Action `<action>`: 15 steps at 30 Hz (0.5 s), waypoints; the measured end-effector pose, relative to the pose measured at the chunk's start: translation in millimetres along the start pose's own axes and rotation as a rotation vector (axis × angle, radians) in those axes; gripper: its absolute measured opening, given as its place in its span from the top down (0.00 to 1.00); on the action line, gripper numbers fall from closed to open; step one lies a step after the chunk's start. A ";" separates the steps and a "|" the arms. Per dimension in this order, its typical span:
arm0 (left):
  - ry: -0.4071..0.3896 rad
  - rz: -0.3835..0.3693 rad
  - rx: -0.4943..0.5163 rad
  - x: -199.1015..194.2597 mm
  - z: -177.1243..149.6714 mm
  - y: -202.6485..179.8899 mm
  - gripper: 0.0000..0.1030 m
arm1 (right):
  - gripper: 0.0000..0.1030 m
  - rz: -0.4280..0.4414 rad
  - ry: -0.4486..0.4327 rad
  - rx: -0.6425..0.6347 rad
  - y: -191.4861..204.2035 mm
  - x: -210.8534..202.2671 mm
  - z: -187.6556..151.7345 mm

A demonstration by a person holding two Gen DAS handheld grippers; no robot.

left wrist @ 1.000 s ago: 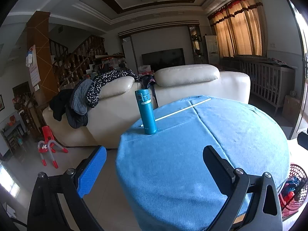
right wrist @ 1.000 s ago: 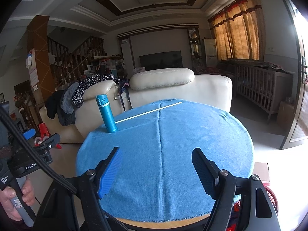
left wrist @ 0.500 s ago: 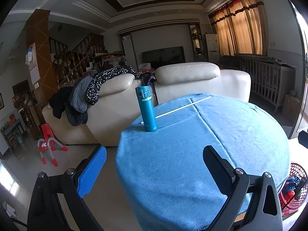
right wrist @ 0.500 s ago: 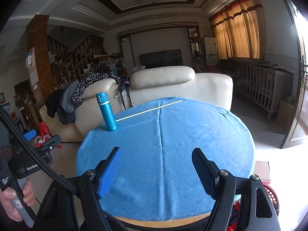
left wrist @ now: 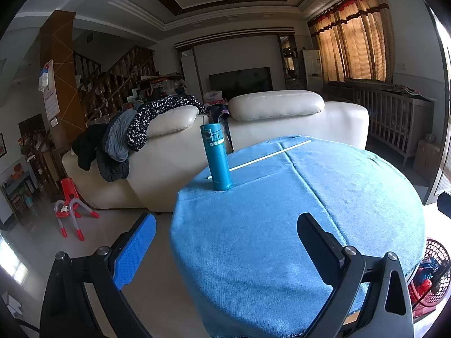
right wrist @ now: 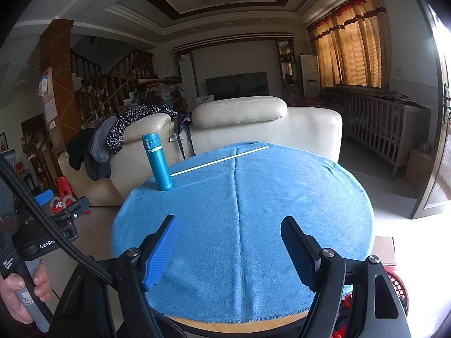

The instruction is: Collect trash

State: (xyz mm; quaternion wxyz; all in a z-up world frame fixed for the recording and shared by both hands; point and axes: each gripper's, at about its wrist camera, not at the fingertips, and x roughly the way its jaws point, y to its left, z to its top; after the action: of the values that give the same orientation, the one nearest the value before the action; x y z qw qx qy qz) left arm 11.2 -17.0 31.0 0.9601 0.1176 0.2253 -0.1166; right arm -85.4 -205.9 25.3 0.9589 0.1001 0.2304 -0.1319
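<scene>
Over the near edge of the round counter (right wrist: 324, 197), two tools, each spread wide and gripping nothing.

At far left in the right wrist view: a hand (right wrist: 19, 295) wrapped round the grey handle of the left tool (left wrist: 225, 246). Seen from its own camera: blue-padded finger (left wrist: 132, 253) hanging out over the tiled floor (left wrist: 146, 281) beside the counter, black finger (left wrist: 318, 248) out over the blue cloth (left wrist: 282, 239), neither touching it so far as can be told, empty air between.

Further right, the right tool (right wrist: 229, 246): blue pad (right wrist: 160, 253) and dark pad (right wrist: 298, 250) both above the cloth near the counter's front rim, jaws far apart, nothing held, nothing pressed.

Across the cloth, toward the far left edge: a teal flask (right wrist: 160, 166), upright, lid shut. Just beside it and running off to the right along the far rim: a thin white stick (right wrist: 222, 159) lying flat, its left end hidden behind the flask in the left wrist view; touching or not, cannot tell. Both well apart from either tool.

Beyond the counter: a cream sofa (right wrist: 253, 124) with dark clothes (right wrist: 112, 138) draped over its left back, a red stool (left wrist: 69, 205) on the floor further left.

Low at the right, beside the counter: a red mesh basket (left wrist: 431, 276) with coloured scraps inside, contents too small to name.
</scene>
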 end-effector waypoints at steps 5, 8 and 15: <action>0.000 0.002 -0.001 -0.1 -0.5 0.2 0.03 | 0.24 0.002 0.002 -0.007 3.5 0.6 0.9; 0.000 0.001 -0.002 0.1 -0.7 1.0 0.03 | 0.24 0.002 0.004 -0.008 3.5 0.8 1.0; 0.000 0.001 -0.004 0.2 -1.4 0.9 0.03 | 0.24 0.003 0.004 -0.015 5.7 1.8 1.1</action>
State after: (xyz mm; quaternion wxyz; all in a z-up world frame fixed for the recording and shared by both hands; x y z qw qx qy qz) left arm 11.0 -15.8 29.9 0.9603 0.1158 0.2256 -0.1159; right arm -81.7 -201.2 26.1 0.9593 0.0937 0.2332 -0.1285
